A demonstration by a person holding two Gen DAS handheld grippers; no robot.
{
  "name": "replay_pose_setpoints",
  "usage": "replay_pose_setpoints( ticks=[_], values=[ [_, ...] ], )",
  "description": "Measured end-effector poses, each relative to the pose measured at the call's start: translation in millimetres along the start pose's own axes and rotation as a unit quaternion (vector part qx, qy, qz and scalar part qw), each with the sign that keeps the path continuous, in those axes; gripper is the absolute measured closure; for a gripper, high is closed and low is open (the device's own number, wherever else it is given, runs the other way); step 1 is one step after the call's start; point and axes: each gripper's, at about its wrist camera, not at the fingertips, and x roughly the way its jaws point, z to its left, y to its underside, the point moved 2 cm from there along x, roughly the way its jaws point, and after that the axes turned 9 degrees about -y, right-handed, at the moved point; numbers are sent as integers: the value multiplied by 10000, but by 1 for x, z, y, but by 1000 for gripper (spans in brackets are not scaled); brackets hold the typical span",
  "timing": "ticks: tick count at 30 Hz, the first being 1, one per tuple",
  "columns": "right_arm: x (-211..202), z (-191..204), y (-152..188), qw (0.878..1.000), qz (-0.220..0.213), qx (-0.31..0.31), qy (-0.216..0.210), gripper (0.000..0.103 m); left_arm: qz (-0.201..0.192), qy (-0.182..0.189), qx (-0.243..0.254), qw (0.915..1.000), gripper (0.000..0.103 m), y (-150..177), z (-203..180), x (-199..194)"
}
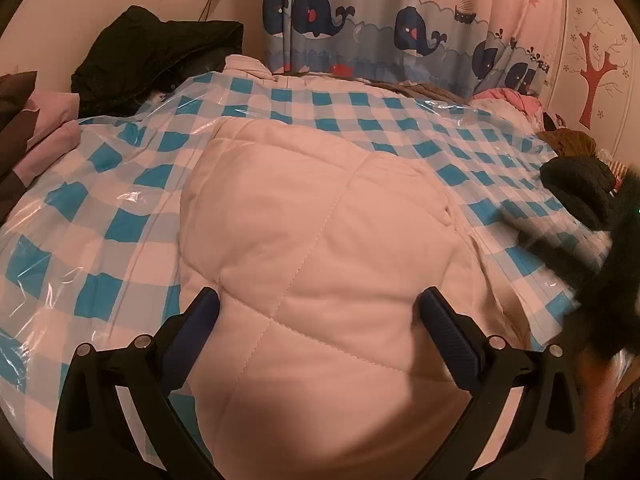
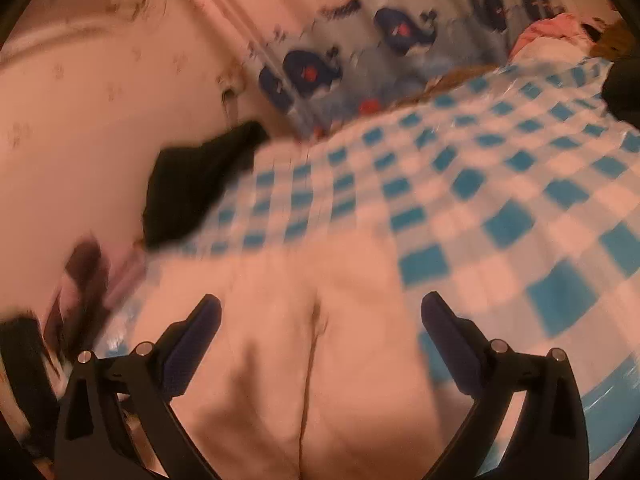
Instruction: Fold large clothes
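A white quilted padded garment lies on a bed covered by a blue-and-white checked plastic sheet. My left gripper stands open just above the garment's near part, its fingers apart with nothing between them. In the right wrist view, which is blurred by motion, the same white garment fills the lower middle. My right gripper is open over it, holding nothing. A blurred dark shape at the right edge of the left wrist view looks like the other gripper or a sleeve.
A black garment lies heaped at the bed's far left, pink and brown clothes at the left edge. More clothes pile at the far right. A whale-print curtain hangs behind the bed.
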Motion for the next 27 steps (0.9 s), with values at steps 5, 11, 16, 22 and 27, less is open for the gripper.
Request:
replay_pose_setpoints(
  ticks=[5,11,16,22,27],
  values=[
    [5,-9,-1,9995,238,188,-113,7,-35,-138,157,9998,7,1,-4,0],
    [-64,31,-6,9990,-128,-416,-66,7,1,-30,-257,9997,7,2,13,-7],
    [-104,75,10,9924,383,-1164,79,7,15,-194,-189,9996,7,9,14,-32],
    [-128,100,21,9877,631,-1370,412,7,235,-576,-179,9979,7,16,24,-69],
    [-125,104,19,9845,957,-1312,669,7,477,-597,-453,9960,7,23,40,-88]
  ],
)
